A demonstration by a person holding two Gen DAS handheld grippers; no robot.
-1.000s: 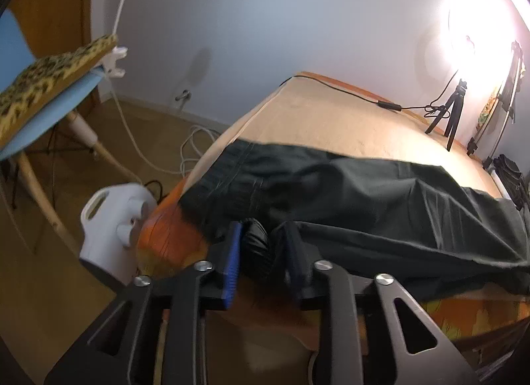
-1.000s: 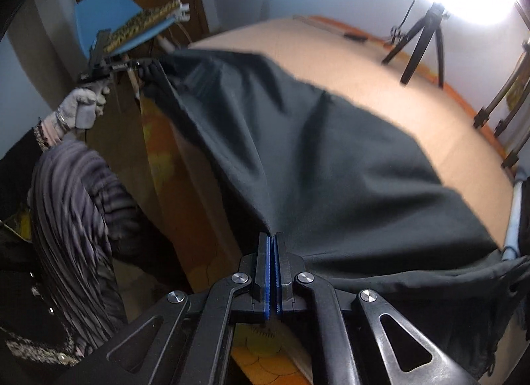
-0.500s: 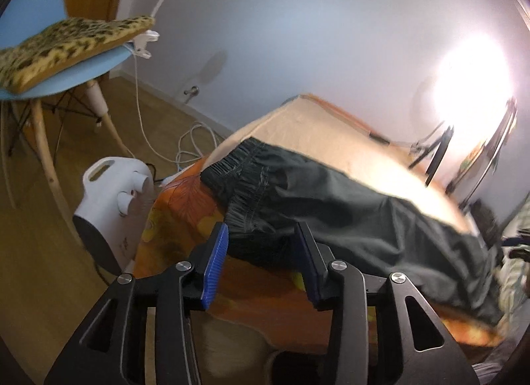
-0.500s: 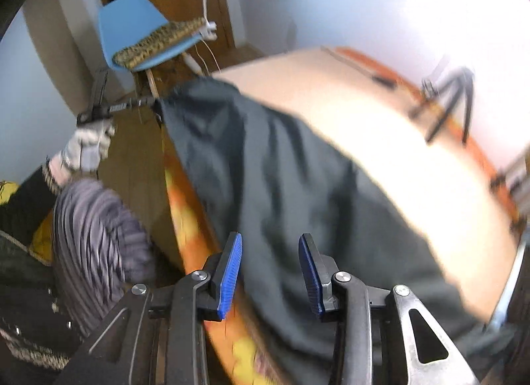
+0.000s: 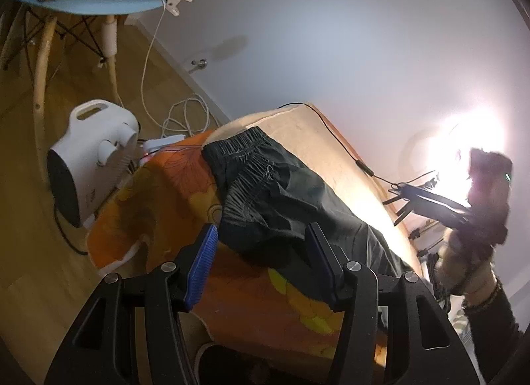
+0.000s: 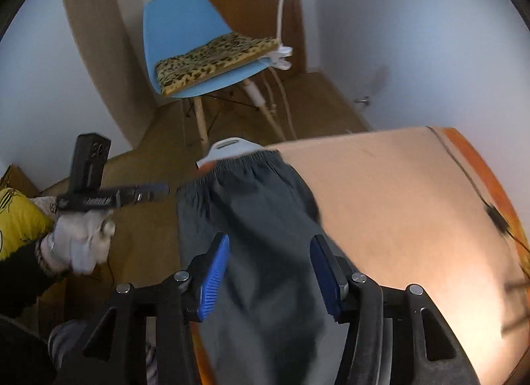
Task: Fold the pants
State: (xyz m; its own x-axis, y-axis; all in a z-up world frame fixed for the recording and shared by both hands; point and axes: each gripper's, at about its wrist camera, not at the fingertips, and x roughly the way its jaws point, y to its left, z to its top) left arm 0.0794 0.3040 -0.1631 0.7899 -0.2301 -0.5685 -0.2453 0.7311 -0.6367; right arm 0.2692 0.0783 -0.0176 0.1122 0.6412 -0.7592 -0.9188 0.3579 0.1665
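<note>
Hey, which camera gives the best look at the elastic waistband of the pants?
Left wrist view: the waistband is sharp, its gathered elastic and stitching clear. Right wrist view shows the waistband farther off and motion-blurred, only as a ruffled edge.

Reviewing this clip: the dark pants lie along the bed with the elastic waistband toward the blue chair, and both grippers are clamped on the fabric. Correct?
Not quite. Neither gripper is clamped: the left gripper and right gripper are both opening, with nothing pinched, as each wrist view shows. The dark pants do lie along the bed, waistband toward the blue plastic chair.
</note>
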